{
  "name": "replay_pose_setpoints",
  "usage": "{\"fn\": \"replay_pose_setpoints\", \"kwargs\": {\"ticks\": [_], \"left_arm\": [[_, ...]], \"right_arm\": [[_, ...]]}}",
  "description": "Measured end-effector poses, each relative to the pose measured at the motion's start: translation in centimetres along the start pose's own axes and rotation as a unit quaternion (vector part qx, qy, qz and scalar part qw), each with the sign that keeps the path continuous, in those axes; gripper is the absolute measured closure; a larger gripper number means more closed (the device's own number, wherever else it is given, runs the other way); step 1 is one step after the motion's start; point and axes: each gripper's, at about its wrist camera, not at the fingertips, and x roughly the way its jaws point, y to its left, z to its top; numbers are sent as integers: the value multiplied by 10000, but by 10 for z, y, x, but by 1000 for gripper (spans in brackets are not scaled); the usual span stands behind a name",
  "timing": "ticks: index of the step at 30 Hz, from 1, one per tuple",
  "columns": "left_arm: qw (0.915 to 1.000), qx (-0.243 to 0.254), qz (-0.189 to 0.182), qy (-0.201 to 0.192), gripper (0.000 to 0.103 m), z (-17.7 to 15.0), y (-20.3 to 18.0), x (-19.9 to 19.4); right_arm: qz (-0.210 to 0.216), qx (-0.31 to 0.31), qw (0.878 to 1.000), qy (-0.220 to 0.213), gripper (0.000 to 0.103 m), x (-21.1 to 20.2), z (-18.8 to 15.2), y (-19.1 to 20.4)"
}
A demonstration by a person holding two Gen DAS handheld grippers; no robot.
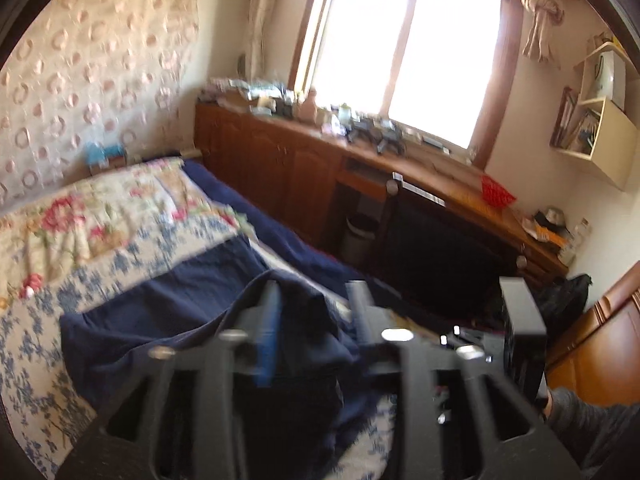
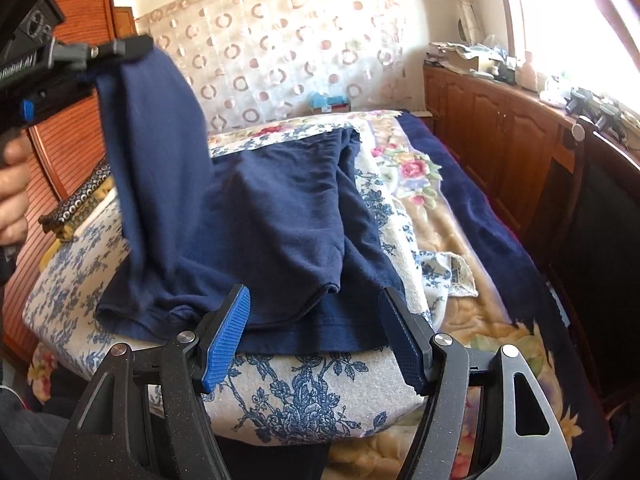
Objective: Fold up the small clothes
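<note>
A navy blue garment lies on a blue-floral cushion on the bed. My left gripper is shut on one corner of the garment and holds it up at the upper left of the right wrist view, so a long flap hangs down. In the left wrist view the garment drapes between and under the left gripper's blurred fingers. My right gripper is open, its blue pads just above the garment's near hem, holding nothing.
The bed carries a floral quilt and a dark blue blanket. A wooden cabinet run with clutter stands under the window at right. A dark chair and a bin stand beside the bed. A wooden wardrobe is at left.
</note>
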Motion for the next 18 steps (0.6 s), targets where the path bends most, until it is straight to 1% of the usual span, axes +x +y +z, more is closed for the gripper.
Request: {"fn": "replay_pose_setpoints", "kwargs": {"ticks": [1,3,4,5,8,10,13,15,18], "left_arm": [[10000,26,28,-15,61,-2,-1,-1],[9999,85,124,-62,52,-8,-2,-8],[9998,82,151,-80,51,-11,-1,-13],[9997,62,190,-102,50,-14,1,-17],[9987,-19,490,-147,50,-26,12,-30],[9980,-77,619,-122,50,-36,22,-37],[9959,-194,878,-79,50,-55,38,-49],[9935,-334,1089,-47,50,-72,51,-60],[9901,-532,1300,25,50,-95,70,-73]], "right_arm": [[-9,0,10000,-1,34,0,1,0],[-38,-7,10000,-10,34,1,2,1],[-50,-13,10000,-18,34,0,3,1],[-55,-19,10000,-19,34,0,4,2],[-109,-99,9999,-17,34,0,8,5],[-136,-146,9998,-23,34,1,11,5],[-164,-212,9996,-36,34,3,16,9],[-143,-266,9995,-42,34,5,21,13],[-74,-382,9992,-41,34,12,28,25]]}}
